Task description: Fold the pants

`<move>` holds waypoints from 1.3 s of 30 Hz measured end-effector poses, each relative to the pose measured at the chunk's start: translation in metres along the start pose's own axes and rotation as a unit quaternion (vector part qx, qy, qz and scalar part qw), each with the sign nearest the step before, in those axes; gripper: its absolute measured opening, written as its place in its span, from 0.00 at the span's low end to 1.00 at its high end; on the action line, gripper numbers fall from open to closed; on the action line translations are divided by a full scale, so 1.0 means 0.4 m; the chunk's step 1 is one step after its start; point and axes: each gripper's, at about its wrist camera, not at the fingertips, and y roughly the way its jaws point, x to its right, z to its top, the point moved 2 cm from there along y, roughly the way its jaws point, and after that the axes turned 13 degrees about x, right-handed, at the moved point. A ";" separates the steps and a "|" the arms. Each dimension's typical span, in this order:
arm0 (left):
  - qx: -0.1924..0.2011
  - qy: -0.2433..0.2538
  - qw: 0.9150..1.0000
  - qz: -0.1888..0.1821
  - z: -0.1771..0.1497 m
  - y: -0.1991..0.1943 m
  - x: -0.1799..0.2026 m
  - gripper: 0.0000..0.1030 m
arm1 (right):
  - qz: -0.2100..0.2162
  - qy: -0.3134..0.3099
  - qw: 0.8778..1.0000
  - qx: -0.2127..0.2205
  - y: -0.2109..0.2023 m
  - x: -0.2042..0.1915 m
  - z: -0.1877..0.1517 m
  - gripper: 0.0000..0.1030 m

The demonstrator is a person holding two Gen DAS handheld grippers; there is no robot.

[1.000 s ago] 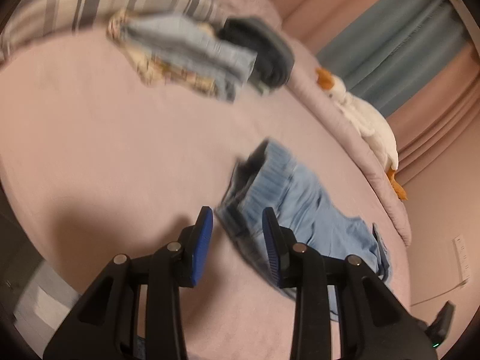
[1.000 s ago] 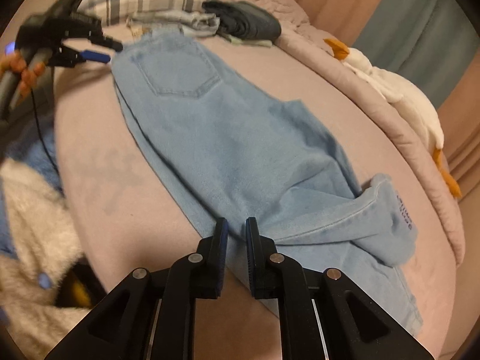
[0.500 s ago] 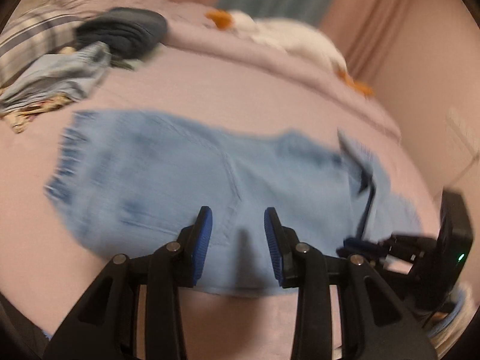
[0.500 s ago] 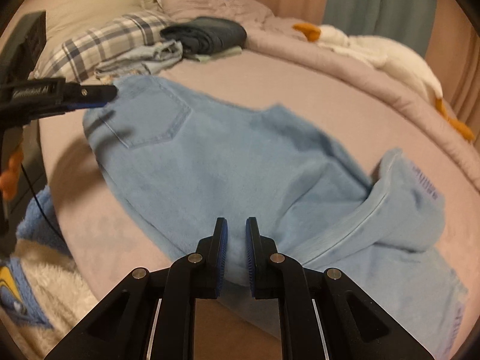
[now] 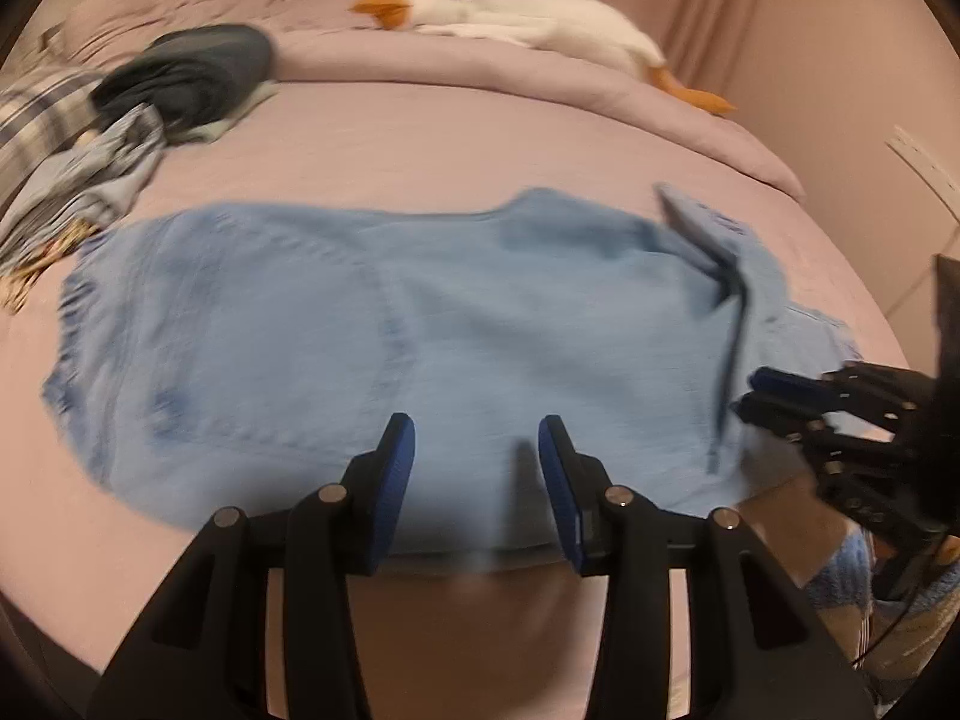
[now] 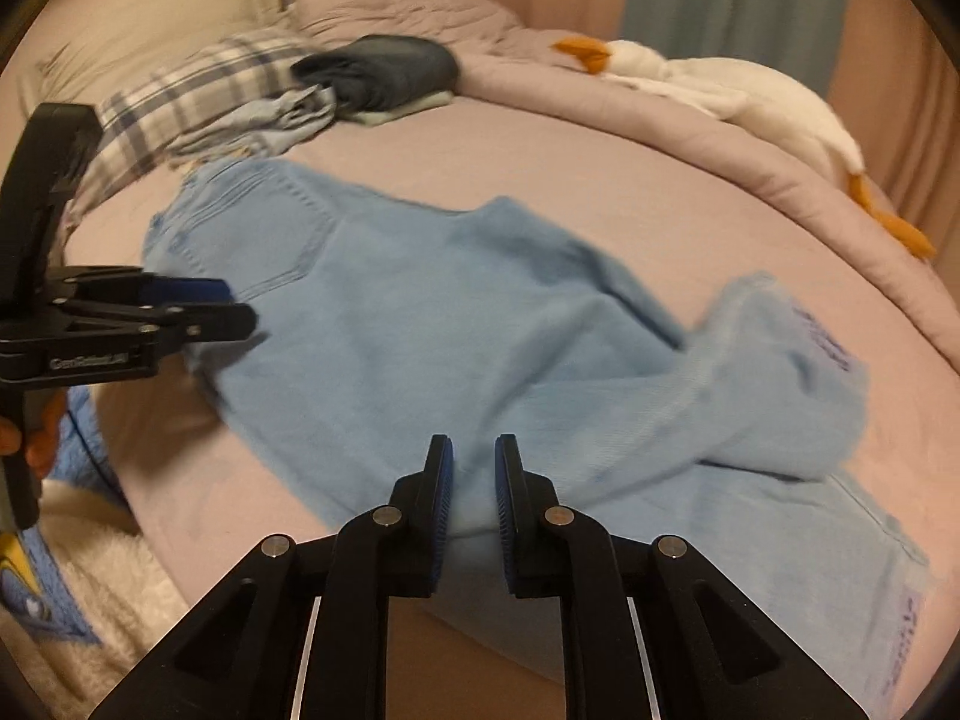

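Note:
Light blue jeans (image 5: 420, 324) lie spread across the pink bed, waist to the left, one leg folded back over itself at the right (image 6: 774, 384). My left gripper (image 5: 477, 450) is open and empty, hovering over the near edge of the jeans by the seat. It shows in the right wrist view (image 6: 240, 309) at the left. My right gripper (image 6: 474, 474) has its jaws narrowly apart with nothing between them, over the jeans' near edge by the folded leg. It shows in the left wrist view (image 5: 750, 393) at the right.
A pile of clothes (image 5: 186, 78) and a plaid pillow (image 6: 180, 102) sit at the head of the bed. A white plush goose (image 5: 534, 18) lies on the rolled duvet along the far side. A fluffy rug (image 6: 78, 576) lies beside the bed.
My left gripper has swung from the waistband end round to face the middle of the jeans. My right gripper's jaws have parted slightly. The jeans have stayed flat on the bed.

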 end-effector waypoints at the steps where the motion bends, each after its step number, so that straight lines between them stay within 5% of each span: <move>1: -0.003 0.005 1.000 -0.009 0.004 0.011 0.022 0.43 | -0.005 0.004 1.000 -0.002 -0.002 0.012 -0.007 0.17; 4: -0.019 0.018 0.999 -0.030 0.001 0.049 0.075 0.43 | -0.017 0.030 0.999 -0.025 0.011 0.056 -0.047 0.29; 12: -0.042 0.036 0.997 -0.058 -0.001 0.110 0.152 0.52 | 0.015 0.130 0.991 0.000 -0.062 0.171 -0.075 0.30; 17: -0.042 0.045 0.992 -0.112 0.005 0.112 0.214 0.52 | -0.035 0.201 0.979 0.015 -0.077 0.324 -0.028 0.33; 21: -0.048 0.061 0.986 -0.148 -0.002 0.124 0.263 0.52 | -0.028 0.271 0.962 0.020 -0.011 0.438 0.060 0.53; 26: -0.043 0.086 0.986 -0.139 -0.005 0.139 0.292 0.52 | -0.029 0.334 0.942 -0.033 0.165 0.497 0.153 0.54; 35: -0.029 0.109 0.984 -0.141 -0.004 0.148 0.328 0.55 | -0.161 0.252 0.935 -0.190 0.400 0.464 0.196 0.54; 39: -0.024 0.130 0.982 -0.132 -0.008 0.150 0.328 0.54 | -0.185 0.221 0.938 -0.195 0.403 0.445 0.188 0.48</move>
